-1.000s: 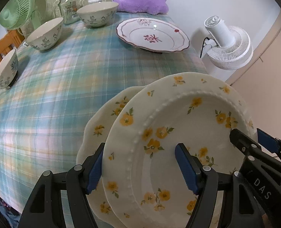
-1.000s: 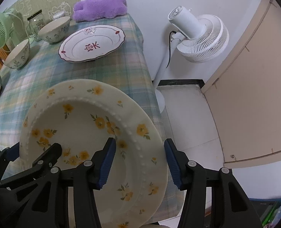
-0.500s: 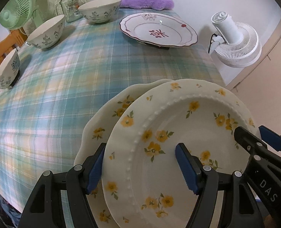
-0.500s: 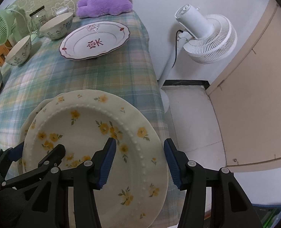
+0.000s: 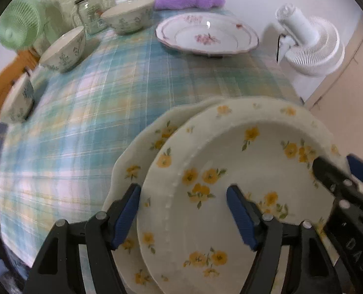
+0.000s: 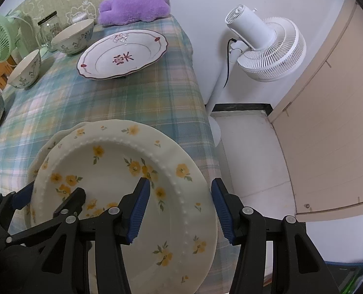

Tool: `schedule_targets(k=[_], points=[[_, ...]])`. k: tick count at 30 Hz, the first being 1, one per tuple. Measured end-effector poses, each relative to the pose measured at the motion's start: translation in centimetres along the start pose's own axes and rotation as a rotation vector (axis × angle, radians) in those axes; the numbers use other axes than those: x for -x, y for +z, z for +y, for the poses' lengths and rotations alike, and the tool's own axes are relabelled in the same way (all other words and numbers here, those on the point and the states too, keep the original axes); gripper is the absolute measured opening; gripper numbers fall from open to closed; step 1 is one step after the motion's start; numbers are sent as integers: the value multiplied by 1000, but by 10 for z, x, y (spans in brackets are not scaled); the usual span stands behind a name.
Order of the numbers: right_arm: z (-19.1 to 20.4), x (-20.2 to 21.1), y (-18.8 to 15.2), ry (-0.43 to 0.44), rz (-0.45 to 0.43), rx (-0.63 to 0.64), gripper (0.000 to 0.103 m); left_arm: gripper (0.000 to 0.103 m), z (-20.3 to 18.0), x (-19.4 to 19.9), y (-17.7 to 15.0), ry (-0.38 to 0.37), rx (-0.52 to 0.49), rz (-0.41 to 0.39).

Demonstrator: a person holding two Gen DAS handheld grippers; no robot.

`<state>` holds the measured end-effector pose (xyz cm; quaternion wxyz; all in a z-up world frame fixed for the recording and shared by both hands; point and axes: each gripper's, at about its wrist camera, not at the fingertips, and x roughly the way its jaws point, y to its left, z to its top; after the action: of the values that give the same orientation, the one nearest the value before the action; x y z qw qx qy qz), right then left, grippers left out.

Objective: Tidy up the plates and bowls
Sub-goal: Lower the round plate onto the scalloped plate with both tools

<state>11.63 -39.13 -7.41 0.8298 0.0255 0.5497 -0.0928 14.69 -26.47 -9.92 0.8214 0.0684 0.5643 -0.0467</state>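
Plates fill the lower middle of both wrist views: a yellow-flowered upper plate (image 5: 230,171) lies on a matching lower plate (image 5: 142,152), shifted toward the frame's right. Left claw (image 5: 183,210) straddles the upper plate's left rim, right claw (image 6: 179,205) its right rim; both stand fairly wide, and whether the pads press the rim I cannot tell. Red-patterned plate (image 6: 122,54) sits straight ahead, in the upper middle of the tabletop (image 5: 95,112), bowls (image 5: 63,49) at upper left.
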Motion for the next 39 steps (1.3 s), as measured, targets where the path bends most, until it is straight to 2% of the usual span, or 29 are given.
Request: schedule_targets(k=[3, 9, 15, 16, 23, 29, 33, 36, 39], points=[[2, 2, -3, -6, -4, 5, 55, 74, 2, -1, -1, 4, 2, 7], [-1, 10, -10, 8, -8, -12, 55, 74, 11, 1, -3, -45, 14, 33], [-6, 12, -13, 10, -2, -28, 33, 75, 17, 10, -6, -52, -1, 35], [-7, 11, -13, 14, 2, -33, 33, 75, 17, 10, -5, -52, -2, 36], [3, 4, -9, 54, 15, 1, 33, 75, 23, 12, -6, -44, 24, 35], [27, 1, -2, 94, 3, 99, 33, 75, 26, 13, -5, -22, 42, 28], [16, 1, 2, 78, 3, 60, 33, 76, 29, 13, -3, -20, 66, 28], [4, -2, 2, 83, 15, 24, 45, 78, 27, 12, -2, -23, 66, 29], [0, -7, -2, 95, 38, 15, 46, 78, 24, 12, -2, -31, 57, 32]])
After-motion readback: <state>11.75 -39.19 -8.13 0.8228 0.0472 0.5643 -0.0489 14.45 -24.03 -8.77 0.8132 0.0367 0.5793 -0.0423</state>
